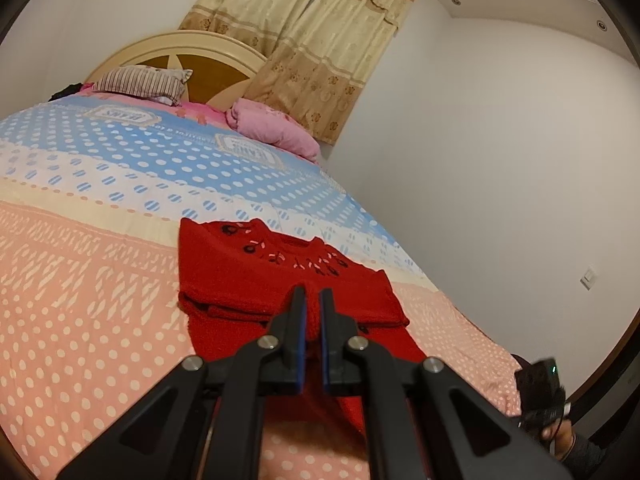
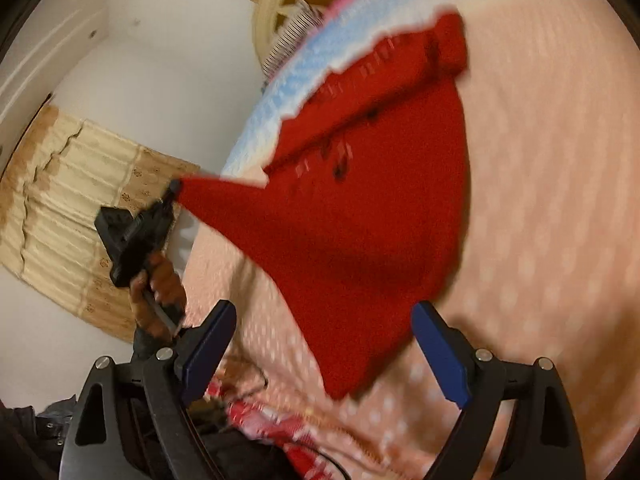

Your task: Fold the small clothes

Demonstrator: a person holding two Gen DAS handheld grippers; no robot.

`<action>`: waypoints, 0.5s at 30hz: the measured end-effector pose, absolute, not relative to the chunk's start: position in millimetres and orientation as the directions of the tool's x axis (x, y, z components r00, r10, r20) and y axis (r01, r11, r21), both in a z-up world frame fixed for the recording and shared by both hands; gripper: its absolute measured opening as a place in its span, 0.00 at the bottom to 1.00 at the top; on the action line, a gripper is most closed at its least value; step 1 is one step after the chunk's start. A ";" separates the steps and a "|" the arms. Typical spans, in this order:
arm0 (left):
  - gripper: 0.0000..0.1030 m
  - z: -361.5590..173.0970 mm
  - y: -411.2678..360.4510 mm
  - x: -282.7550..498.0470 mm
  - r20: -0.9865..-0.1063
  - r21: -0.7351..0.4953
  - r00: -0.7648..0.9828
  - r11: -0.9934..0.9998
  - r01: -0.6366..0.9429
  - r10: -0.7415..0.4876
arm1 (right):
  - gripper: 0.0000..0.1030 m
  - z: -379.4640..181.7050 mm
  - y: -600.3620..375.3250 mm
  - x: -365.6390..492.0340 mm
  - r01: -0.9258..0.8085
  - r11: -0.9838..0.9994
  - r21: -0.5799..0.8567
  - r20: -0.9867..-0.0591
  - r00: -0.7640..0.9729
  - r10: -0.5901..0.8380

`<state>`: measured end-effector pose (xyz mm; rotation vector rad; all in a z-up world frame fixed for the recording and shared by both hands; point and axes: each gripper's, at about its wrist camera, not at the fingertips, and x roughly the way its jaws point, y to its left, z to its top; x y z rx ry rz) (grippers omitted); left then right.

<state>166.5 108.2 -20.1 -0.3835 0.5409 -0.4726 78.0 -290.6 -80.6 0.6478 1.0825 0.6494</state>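
Note:
A small red knitted sweater (image 1: 248,276) with dark and pink embroidery near the collar lies on the bed. My left gripper (image 1: 313,300) is shut on the sweater's near hem and lifts that edge off the bed; in the right wrist view it (image 2: 174,194) holds a stretched corner of the sweater (image 2: 360,208). My right gripper (image 2: 324,328) is open and empty, its blue pads (image 2: 440,352) spread wide just in front of the sweater's lower corner. The right wrist view is blurred by motion.
The bedspread (image 1: 100,280) is peach with white dots, blue dotted further up. A striped pillow (image 1: 140,84) and pink pillow (image 1: 272,128) lie by the headboard (image 1: 180,52). Curtains (image 1: 312,48) and a white wall stand beyond. Red-patterned fabric (image 2: 260,416) lies near the bed's edge.

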 end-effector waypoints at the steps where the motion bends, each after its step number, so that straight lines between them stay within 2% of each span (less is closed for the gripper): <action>1: 0.05 -20.1 108.5 166.5 -0.396 -0.467 0.754 0.822 0.325 -0.523 | 0.87 -87.5 -288.5 71.1 -0.142 0.641 0.754 -0.577 0.324 0.750; 3: 0.05 -19.5 108.0 164.9 -0.394 -0.469 0.754 0.821 0.326 -0.525 | 0.86 -101.3 -284.8 61.7 -0.108 0.623 0.775 -0.569 0.310 0.762; 8: 0.05 -19.2 106.1 160.8 -0.387 -0.470 0.753 0.817 0.335 -0.532 | 0.75 -120.4 -270.3 56.7 -0.077 0.587 0.806 -0.541 0.308 0.783; 9: 0.05 -18.7 106.0 160.6 -0.386 -0.472 0.753 0.815 0.336 -0.533 | 0.70 -119.8 -267.7 58.2 -0.082 0.582 0.809 -0.534 0.311 0.786; 11: 0.05 -20.3 106.3 160.9 -0.387 -0.471 0.754 0.817 0.333 -0.531 | 0.32 -123.0 -257.6 64.3 -0.086 0.571 0.816 -0.528 0.292 0.798; 12: 0.05 -19.6 106.5 160.4 -0.386 -0.474 0.755 0.816 0.331 -0.530 | 0.25 -128.5 -250.1 66.6 -0.084 0.594 0.800 -0.554 0.277 0.785; 13: 0.05 -19.8 107.2 160.3 -0.386 -0.475 0.755 0.816 0.330 -0.530 | 0.11 -129.1 -245.9 68.7 -0.092 0.614 0.784 -0.573 0.276 0.772; 15: 0.05 -18.8 109.8 160.5 -0.390 -0.472 0.756 0.819 0.327 -0.526 | 0.07 -122.2 -242.7 70.0 -0.132 0.624 0.770 -0.566 0.309 0.764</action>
